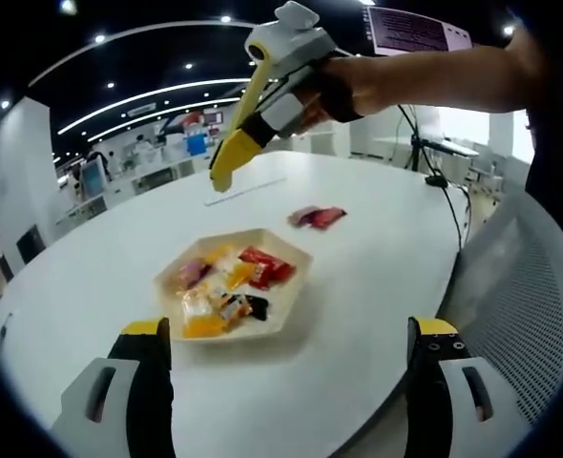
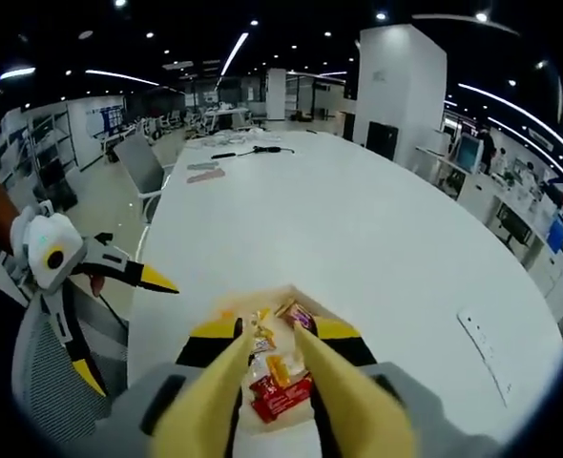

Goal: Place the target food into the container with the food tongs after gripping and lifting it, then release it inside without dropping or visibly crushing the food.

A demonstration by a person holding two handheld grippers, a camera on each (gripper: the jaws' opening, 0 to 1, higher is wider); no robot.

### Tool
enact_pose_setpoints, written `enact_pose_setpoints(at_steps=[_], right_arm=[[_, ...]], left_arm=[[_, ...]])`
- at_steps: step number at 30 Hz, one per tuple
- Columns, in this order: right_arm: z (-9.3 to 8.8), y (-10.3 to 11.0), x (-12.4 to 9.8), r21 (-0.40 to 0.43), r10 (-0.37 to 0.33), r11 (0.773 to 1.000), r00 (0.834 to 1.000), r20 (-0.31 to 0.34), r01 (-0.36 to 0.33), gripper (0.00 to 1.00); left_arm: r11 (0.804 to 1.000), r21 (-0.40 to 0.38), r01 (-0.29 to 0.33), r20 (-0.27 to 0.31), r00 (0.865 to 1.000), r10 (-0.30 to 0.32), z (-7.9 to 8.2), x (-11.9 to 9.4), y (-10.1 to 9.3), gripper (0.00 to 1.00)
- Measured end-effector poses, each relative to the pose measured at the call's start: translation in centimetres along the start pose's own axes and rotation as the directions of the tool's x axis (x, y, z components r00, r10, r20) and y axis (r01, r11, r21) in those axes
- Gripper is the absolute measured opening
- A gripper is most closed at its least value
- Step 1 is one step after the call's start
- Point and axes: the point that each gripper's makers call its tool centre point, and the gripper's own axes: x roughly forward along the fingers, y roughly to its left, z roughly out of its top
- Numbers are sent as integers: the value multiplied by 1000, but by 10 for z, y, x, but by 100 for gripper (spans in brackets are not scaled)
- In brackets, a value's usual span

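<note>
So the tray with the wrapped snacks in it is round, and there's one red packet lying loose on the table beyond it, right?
Not quite: the tray is hexagonal, with straight edges and corners, not round. The left gripper view shows this. The rest holds: it carries wrapped snacks, and a red packet lies loose on the white table beyond it.

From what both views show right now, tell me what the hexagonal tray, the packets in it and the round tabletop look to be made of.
Pale hexagonal tray: probably thin wood or pressed fibre, matte tan, with a shallow raised rim.
Colourful snack packets: likely plastic film or foil, judging by glossy crinkled glints.
White round tabletop: smooth laminate or painted board, with a faint sheen under the ceiling lights.
</note>
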Motion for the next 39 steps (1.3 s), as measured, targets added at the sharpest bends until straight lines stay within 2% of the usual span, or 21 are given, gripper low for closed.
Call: enact_pose_setpoints(at_steps=[3, 5, 15, 21, 29, 32, 34, 39], right_arm=[[0, 6, -5, -38, 20, 999, 999, 25, -19, 26], [-3, 5, -8, -54, 12, 998, 1000, 12, -12, 26], [-15, -6, -32, -45, 8, 999, 1000, 13, -7, 27], [-22, -8, -43, -82, 11, 997, 1000, 20, -10, 27], [-28, -19, -57, -53, 1, 999, 999, 35, 1, 28], [-32, -23, -64, -51, -4, 999, 999, 44, 6, 28], [-35, -20, -67, -76, 23, 997, 998, 52, -19, 28], [-46, -28, -80, -73, 10, 997, 999, 54, -6, 28]], left_arm=[[1000, 3, 4, -3, 1000, -4, -1, 1, -1, 100], [1000, 2, 6, -5, 1000, -6, -1, 1, -1, 100], [1000, 9, 20, -11, 1000, -20, -3, 1, -4, 100], [1000, 7, 23, -8, 1000, -23, -2, 1, -4, 100], [1000, 5, 21, -7, 1000, -21, -1, 1, -4, 100], [1000, 4, 21, -7, 1000, -21, -2, 1, -3, 100], [1000, 5, 21, -9, 1000, -21, -2, 1, -4, 100], [1000, 5, 19, -10, 1000, -19, -2, 1, -3, 100]])
